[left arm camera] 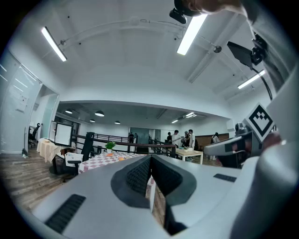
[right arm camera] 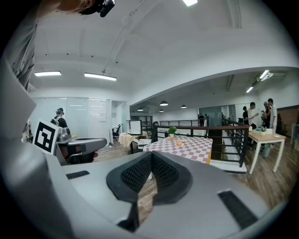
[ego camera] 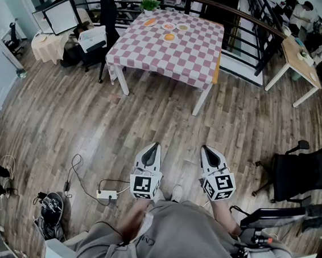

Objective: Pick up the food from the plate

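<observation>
Upper left of the head view: black office chair beside pink-and-white checked table. Upper centre, on white plate: round orange food, too small to tell its axis. Brown wood-plank floor lies between. Lower centre: left gripper and right gripper, jaws closed on nothing, well apart from table.
</observation>
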